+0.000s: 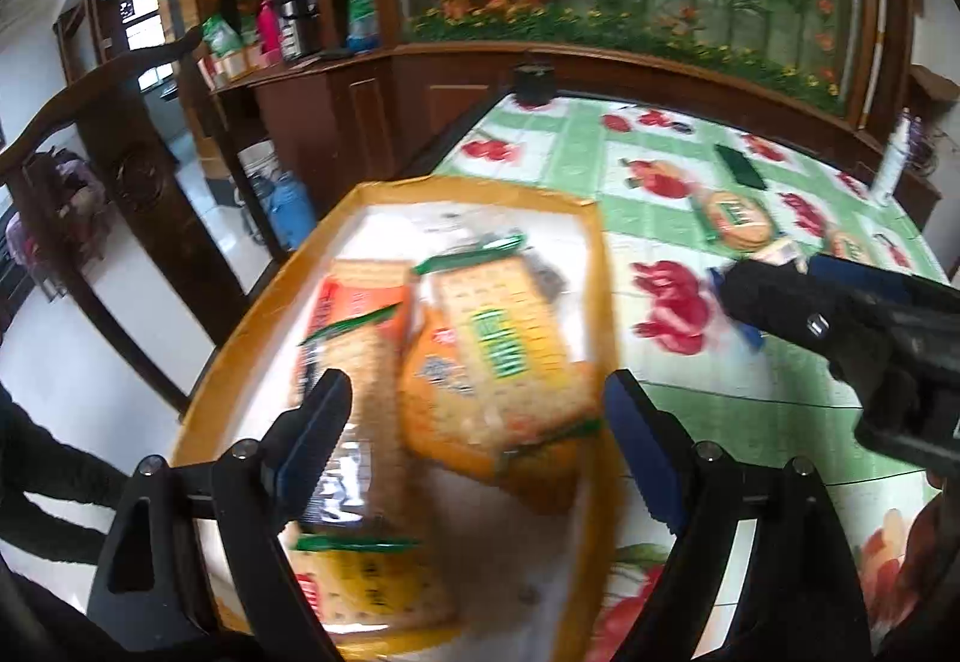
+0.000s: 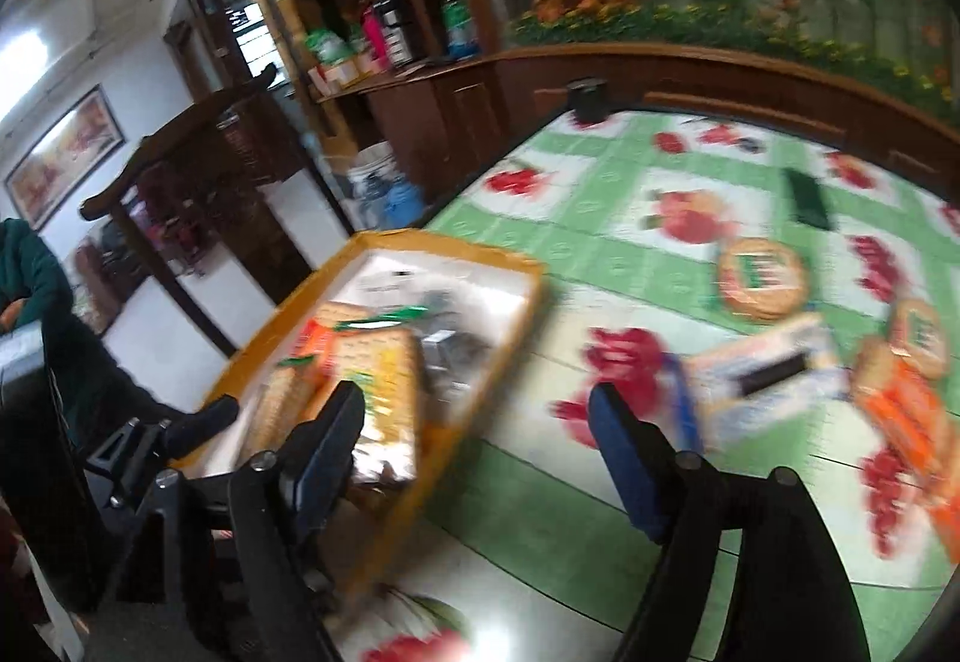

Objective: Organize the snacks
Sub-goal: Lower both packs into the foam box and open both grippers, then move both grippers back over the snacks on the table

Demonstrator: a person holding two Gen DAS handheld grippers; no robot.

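Cracker packs (image 1: 480, 362) in yellow tray (image 1: 606, 314), below spread left jaws.

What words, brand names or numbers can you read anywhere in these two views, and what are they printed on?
None can be read.
Cracker packets in the yellow tray: green label, print blurred.
Round biscuit pack on the table: green label, too small and blurred.
White box with dark strip: motion-blurred.
Orange packs: blurred.
Bottles on the cabinet: too small.
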